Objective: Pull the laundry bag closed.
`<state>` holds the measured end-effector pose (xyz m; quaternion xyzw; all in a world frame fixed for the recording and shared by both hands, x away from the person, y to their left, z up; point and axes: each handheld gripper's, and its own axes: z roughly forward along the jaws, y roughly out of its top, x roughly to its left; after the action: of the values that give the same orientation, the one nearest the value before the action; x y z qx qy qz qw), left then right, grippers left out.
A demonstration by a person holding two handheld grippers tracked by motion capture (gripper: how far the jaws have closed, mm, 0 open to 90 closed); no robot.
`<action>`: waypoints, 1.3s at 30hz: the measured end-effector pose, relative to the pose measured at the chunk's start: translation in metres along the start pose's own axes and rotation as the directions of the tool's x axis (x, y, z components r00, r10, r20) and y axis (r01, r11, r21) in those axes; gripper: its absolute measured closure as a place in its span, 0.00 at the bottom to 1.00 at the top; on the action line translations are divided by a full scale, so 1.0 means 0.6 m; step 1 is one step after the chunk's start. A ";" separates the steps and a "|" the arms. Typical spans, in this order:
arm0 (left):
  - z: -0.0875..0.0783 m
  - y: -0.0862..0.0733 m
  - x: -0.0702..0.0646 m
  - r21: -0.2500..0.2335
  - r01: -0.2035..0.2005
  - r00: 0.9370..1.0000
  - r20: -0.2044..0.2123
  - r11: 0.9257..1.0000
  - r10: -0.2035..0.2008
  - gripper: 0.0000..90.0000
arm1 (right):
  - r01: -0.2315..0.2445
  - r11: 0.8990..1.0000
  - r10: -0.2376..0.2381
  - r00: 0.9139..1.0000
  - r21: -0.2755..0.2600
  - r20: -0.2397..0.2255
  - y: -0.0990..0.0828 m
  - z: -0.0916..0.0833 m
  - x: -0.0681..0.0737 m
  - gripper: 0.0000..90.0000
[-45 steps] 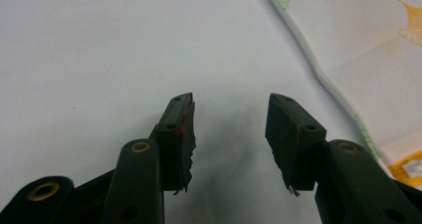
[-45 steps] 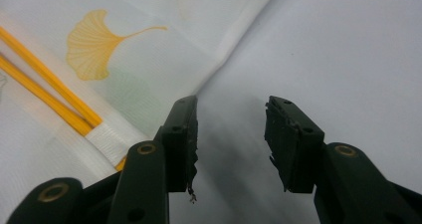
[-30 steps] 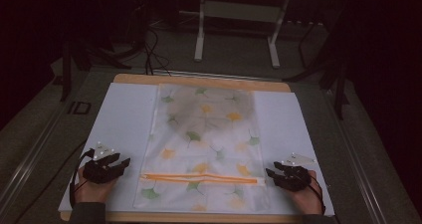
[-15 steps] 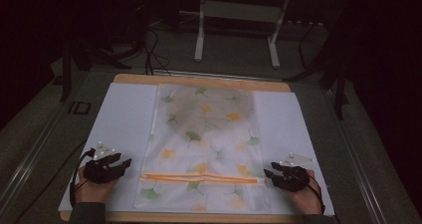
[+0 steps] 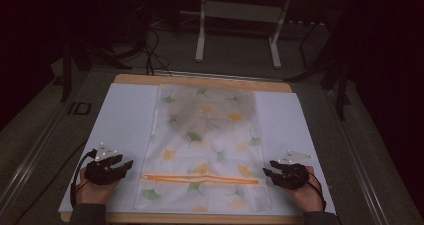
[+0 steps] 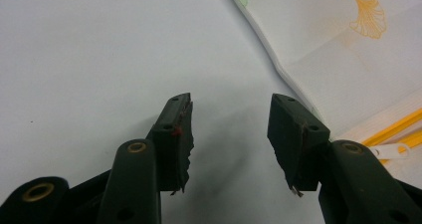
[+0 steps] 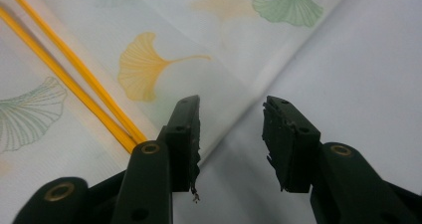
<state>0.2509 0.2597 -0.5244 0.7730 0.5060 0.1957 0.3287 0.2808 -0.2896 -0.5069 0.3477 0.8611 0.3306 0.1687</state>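
Here, flat on the white sheet [image 5: 125,115] that covers the table, lies the leaf-printed zip bag [image 5: 205,150], long side running away from me, its orange zipper [image 5: 200,179] across the near end. My left gripper [image 5: 126,164] rests on the sheet just beside the bag's left edge, at zipper height. Its jaws stand apart with bare sheet between them; in the left gripper view the white zipper pull [image 6: 393,151] sits just past the right-hand jaw. My right gripper [image 5: 266,168] sits at the zipper's other end, by the bag's right edge. Its jaws are apart too and have just been closing a little. Between them runs the bag's edge; the pads [image 7: 190,134] do not press on it.
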 end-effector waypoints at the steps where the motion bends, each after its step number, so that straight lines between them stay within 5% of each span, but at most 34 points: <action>1: 0.000 0.000 0.000 0.002 -0.001 1.000 0.002 1.000 0.001 0.59 | 0.008 1.000 -0.008 1.000 0.004 -0.004 0.004 0.000 0.001 0.65; 20: 0.002 -0.001 0.000 0.010 -0.005 1.000 0.016 1.000 0.005 0.60 | 0.072 0.997 -0.069 0.993 0.030 -0.093 0.033 0.024 0.031 0.65; 39: 0.003 -0.001 -0.002 0.021 -0.017 1.000 0.022 1.000 0.016 0.63 | 0.163 0.986 -0.157 0.978 0.040 -0.136 0.072 0.036 0.066 0.64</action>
<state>0.2512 0.2581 -0.5260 0.7826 0.4981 0.1848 0.3244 0.2855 -0.2286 -0.4955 0.2588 0.9036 0.3162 0.1284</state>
